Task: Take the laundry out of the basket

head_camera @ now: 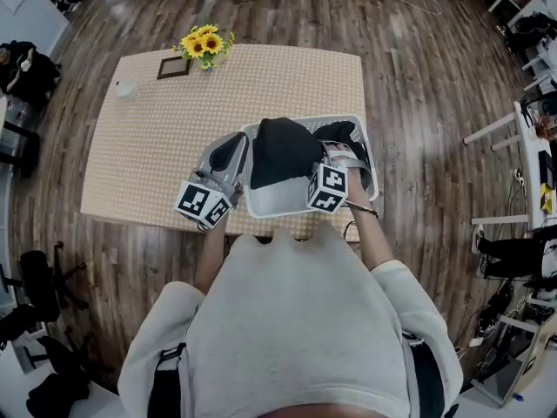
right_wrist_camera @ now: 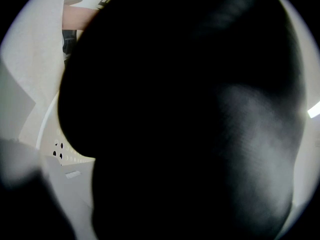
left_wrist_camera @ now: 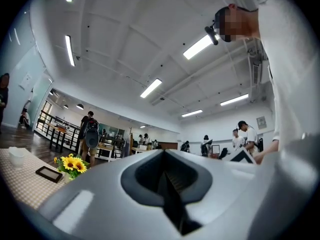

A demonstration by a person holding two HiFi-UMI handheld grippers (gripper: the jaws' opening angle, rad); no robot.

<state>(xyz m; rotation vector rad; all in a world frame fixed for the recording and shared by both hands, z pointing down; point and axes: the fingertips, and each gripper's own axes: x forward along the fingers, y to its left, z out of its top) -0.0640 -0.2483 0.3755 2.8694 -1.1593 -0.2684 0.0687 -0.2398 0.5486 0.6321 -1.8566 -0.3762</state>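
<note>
One black garment (right_wrist_camera: 190, 114) hangs clamped in the right gripper (head_camera: 338, 157) over one basket (head_camera: 277, 202); left gripper (head_camera: 231, 149) closed, empty.

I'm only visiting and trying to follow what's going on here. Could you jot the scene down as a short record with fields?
Setting: table with a checked cloth
Basket: white laundry basket at the table's near edge
Laundry: black garment bulging above the basket rim
Left gripper: beside the basket, jaws together, nothing between them
Right gripper: at the basket, apparently gripping the garment, which fills its own view
Also on table: sunflowers, picture frame, white cup
</note>
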